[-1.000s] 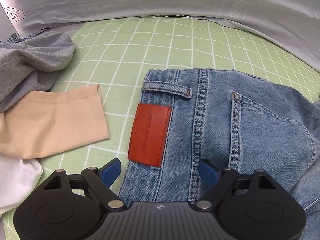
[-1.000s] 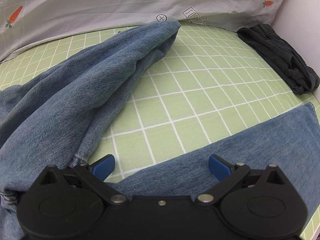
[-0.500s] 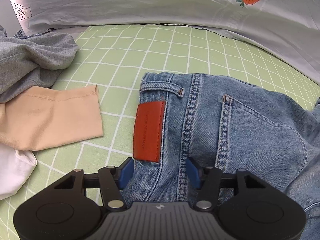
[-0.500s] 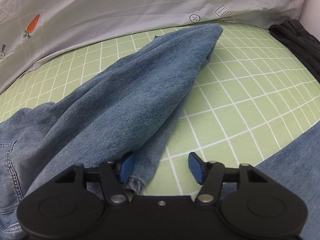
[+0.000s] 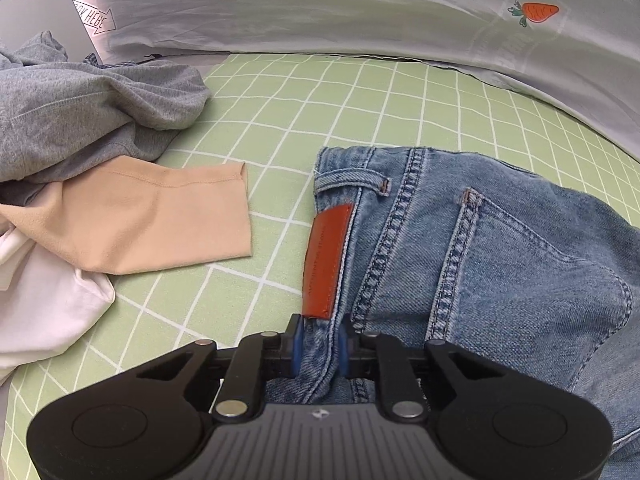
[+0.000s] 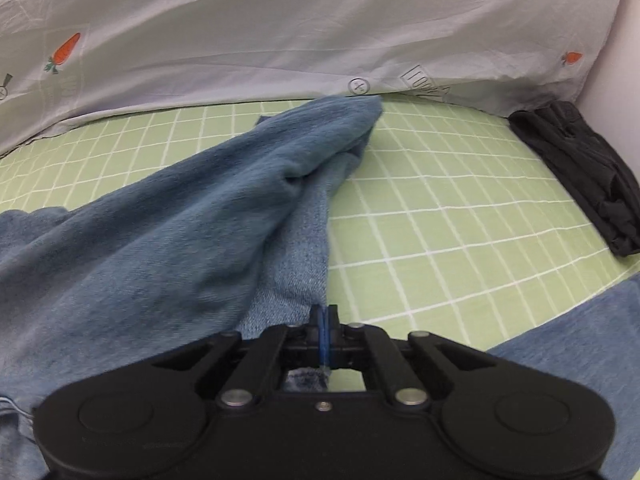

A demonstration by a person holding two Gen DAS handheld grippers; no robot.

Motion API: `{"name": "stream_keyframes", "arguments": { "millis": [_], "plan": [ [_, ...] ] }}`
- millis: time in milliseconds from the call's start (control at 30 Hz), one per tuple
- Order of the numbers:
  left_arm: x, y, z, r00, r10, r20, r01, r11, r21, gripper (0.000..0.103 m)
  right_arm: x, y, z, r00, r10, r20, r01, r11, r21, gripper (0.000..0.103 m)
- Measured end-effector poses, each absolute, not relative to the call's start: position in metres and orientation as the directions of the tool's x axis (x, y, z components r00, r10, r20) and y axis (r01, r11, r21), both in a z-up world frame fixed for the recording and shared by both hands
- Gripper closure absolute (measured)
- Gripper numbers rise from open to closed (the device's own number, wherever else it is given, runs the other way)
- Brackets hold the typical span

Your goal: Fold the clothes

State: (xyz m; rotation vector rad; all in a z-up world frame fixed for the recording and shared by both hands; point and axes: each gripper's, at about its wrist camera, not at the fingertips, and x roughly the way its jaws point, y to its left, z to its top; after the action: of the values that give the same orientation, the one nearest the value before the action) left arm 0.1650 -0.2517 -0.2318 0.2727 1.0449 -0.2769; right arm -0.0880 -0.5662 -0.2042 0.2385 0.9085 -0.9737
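Since my left gripper [image 5: 319, 343] has its blue pads clamped on the waistband of the jeans [image 5: 500, 264], just under the red leather patch [image 5: 326, 262], that end is well held: doubled, stitched denim is thick and unlikely to slip. My right gripper [image 6: 324, 334] is closed on a thin edge of a trouser leg [image 6: 192, 236]; I judge this hold weaker, since heavy, fairly stiff denim drags when lifted, so a seam or hem is the place to pinch. Beyond the pads, the jeans lie spread on the green checked sheet [image 5: 320, 92], unfolded, one leg bunched and running toward the grey carrot-print bedding [image 6: 280, 32]. Only the left view shows the loose pile: beige cloth [image 5: 152, 220], white garment [image 5: 44, 304], grey garment [image 5: 88, 112]. Only the right view shows the dark folded garment [image 6: 580, 172] at the far edge.
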Motion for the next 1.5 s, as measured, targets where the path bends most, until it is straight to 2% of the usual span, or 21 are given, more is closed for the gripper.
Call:
{"name": "stream_keyframes", "arguments": {
  "millis": [67,200,300,333,367,433,500,567,600,700,733,767,833,967,1067,1133,1200,1233,1300,1500],
  "plan": [
    [0.164,-0.250,-0.232,0.483,-0.072,-0.872,0.333,0.937,0.108,0.083,-0.104,-0.588,-0.197,0.186,-0.668,-0.720,0.804,0.525,-0.279,0.103],
    [0.163,-0.242,-0.231,0.499,-0.036,-0.866,0.294,0.947,0.130,0.083,-0.137,-0.630,-0.181,0.099,-0.745,-0.660,0.859,0.398,-0.320,0.103],
    [0.164,-0.232,-0.231,0.506,-0.002,-0.863,0.255,0.956,0.147,0.083,-0.152,-0.650,-0.177,0.082,-0.743,-0.664,0.890,0.355,-0.286,0.099],
    [0.165,-0.229,-0.231,0.505,0.007,-0.863,0.244,0.958,0.150,0.083,-0.156,-0.656,-0.177,0.081,-0.735,-0.673,0.899,0.345,-0.270,0.091],
    [0.165,-0.227,-0.231,0.504,0.015,-0.864,0.233,0.960,0.153,0.083,-0.158,-0.655,-0.177,0.083,-0.734,-0.674,0.901,0.344,-0.263,0.073],
    [0.166,-0.222,-0.231,0.501,0.032,-0.865,0.212,0.964,0.158,0.083,-0.160,-0.651,-0.180,0.108,-0.718,-0.688,0.907,0.355,-0.228,0.056],
    [0.166,-0.218,-0.231,0.497,0.049,-0.866,0.191,0.968,0.164,0.081,-0.162,-0.646,-0.184,0.163,-0.677,-0.718,0.912,0.380,-0.152,0.054],
    [0.167,-0.216,-0.230,0.495,0.062,-0.867,0.185,0.967,0.175,0.081,-0.162,-0.647,-0.195,0.177,-0.633,-0.754,0.923,0.373,-0.097,0.041],
    [0.166,-0.217,-0.230,0.496,0.070,-0.866,0.194,0.963,0.189,0.081,-0.162,-0.648,-0.201,0.183,-0.609,-0.771,0.927,0.367,-0.070,0.039],
    [0.162,-0.229,-0.232,0.517,0.111,-0.849,0.229,0.938,0.262,0.081,-0.160,-0.654,-0.215,0.156,-0.580,-0.799,0.925,0.369,-0.087,0.039],
    [0.160,-0.233,-0.233,0.527,0.128,-0.840,0.238,0.927,0.290,0.081,-0.160,-0.657,-0.218,0.154,-0.571,-0.807,0.919,0.383,-0.096,0.045],
    [0.157,-0.237,-0.235,0.539,0.147,-0.830,0.244,0.916,0.320,0.081,-0.160,-0.661,-0.219,0.161,-0.562,-0.811,0.911,0.400,-0.097,0.063],
    [0.152,-0.247,-0.238,0.562,0.185,-0.806,0.250,0.891,0.379,0.081,-0.162,-0.670,-0.220,0.179,-0.547,-0.818,0.896,0.435,-0.095,0.087],
    [0.145,-0.261,-0.243,0.586,0.245,-0.772,0.249,0.852,0.460,0.081,-0.167,-0.702,-0.208,0.151,-0.624,-0.767,0.868,0.455,-0.199,0.093],
    [0.145,-0.263,-0.243,0.580,0.257,-0.773,0.246,0.850,0.467,0.081,-0.178,-0.743,-0.183,0.097,-0.736,-0.670,0.889,0.366,-0.274,0.092],
    [0.146,-0.263,-0.243,0.575,0.263,-0.775,0.245,0.848,0.469,0.081,-0.184,-0.765,-0.172,0.053,-0.775,-0.630,0.912,0.294,-0.286,0.088],
    [0.148,-0.265,-0.244,0.570,0.267,-0.777,0.247,0.846,0.472,0.083,-0.191,-0.785,-0.161,0.006,-0.806,-0.592,0.931,0.220,-0.290,0.067],
    [0.149,-0.266,-0.244,0.568,0.269,-0.778,0.249,0.845,0.474,0.083,-0.194,-0.787,-0.162,0.000,-0.803,-0.596,0.938,0.207,-0.279,0.055],
    [0.148,-0.268,-0.245,0.570,0.277,-0.774,0.252,0.837,0.485,0.083,-0.198,-0.785,-0.166,-0.001,-0.790,-0.613,0.948,0.194,-0.252,0.053],
    [0.145,-0.273,-0.247,0.578,0.292,-0.762,0.264,0.817,0.513,0.083,-0.211,-0.762,-0.210,0.049,-0.641,-0.766,0.983,0.167,-0.077,0.048]
  ]
}}
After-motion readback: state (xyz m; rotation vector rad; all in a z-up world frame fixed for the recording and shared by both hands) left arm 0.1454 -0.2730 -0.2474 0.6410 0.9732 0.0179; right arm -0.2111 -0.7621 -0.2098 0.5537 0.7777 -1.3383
